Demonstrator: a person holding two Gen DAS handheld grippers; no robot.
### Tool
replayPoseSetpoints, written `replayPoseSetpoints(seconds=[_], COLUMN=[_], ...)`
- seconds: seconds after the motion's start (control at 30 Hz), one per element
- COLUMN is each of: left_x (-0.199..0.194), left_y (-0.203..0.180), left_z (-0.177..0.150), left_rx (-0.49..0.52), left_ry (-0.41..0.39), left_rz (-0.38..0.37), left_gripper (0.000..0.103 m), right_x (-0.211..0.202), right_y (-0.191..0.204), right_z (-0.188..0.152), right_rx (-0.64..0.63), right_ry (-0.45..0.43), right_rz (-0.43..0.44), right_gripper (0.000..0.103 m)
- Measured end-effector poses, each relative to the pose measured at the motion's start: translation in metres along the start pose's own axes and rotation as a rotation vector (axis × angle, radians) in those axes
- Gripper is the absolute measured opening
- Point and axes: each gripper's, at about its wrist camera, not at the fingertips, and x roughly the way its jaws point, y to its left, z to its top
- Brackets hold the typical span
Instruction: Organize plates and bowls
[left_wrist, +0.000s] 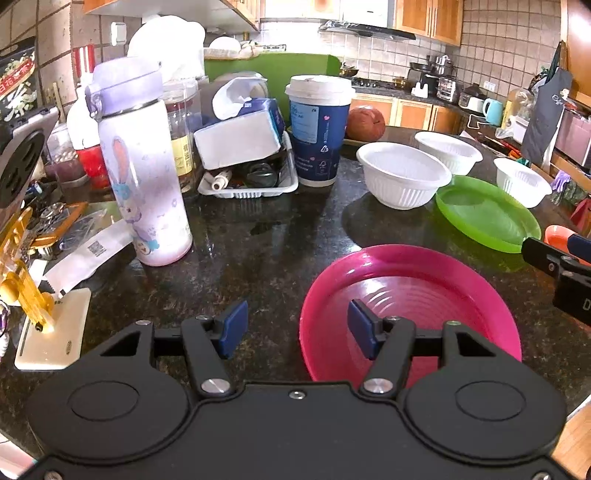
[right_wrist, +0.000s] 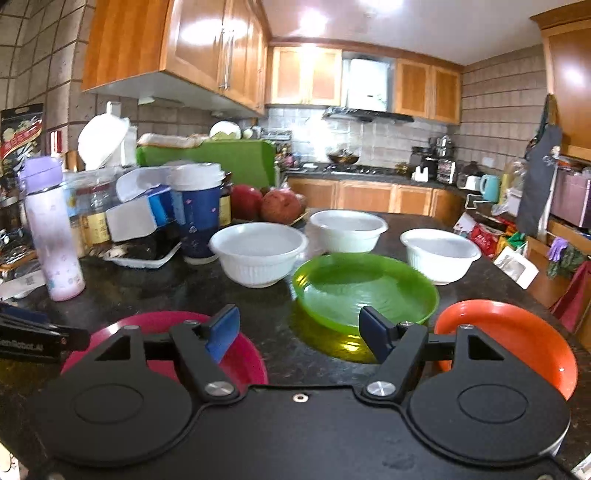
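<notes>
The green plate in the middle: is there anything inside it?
Nothing shows inside the green plate; its ribbed bottom looks bare. The right tool's blue fingertip covers a bit of its near rim, so that spot cannot be checked.

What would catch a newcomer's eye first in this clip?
Three bright plates on the dark counter: the pink plate nearest the left hand-held gripper, the green plate in the middle, and the orange plate to the right. Behind them stand three white bowls, all apart. Both grippers are open and empty.
</notes>
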Motion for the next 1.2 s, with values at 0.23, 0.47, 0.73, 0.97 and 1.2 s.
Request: replayPoseSetpoints(seconds=[0.23,0.47,0.73,0.97,1.2], left_x=[-0.008,-0.013,-0.016,-0.011,0.005], left_y=[-0.011,-0.029,-0.071,-0.128,-0.191], left_z=[0.005,0.014,0.023,0.027,0.032], left_rx=[0.038,0.035,0.077,0.116,0.12], left_ry=[-0.035,-0.08,-0.122,-0.127,-0.106], left_rz=[-0.05,-0.071,-0.096,-0.118,-0.136], left_gripper=[0.064,0.064,0.064,0.064,0.064], right_x=[-0.013,-0.026,-0.032,-0.034,-0.022], right_y=[-0.011,-0.029,-0.08,-0.137,-0.201], right_z=[0.001,0.002,0.001,0.002,0.005], right_rx=[0.009,-0.018,-0.027,-0.019,-0.005], right_ry=[-0.07,-0.116,-0.13,-0.134,-0.083], right_rz=[-0.064,-0.182,-0.251,-0.274,-0.216], right_gripper=[0.073,0.068,0.064,0.064,0.064])
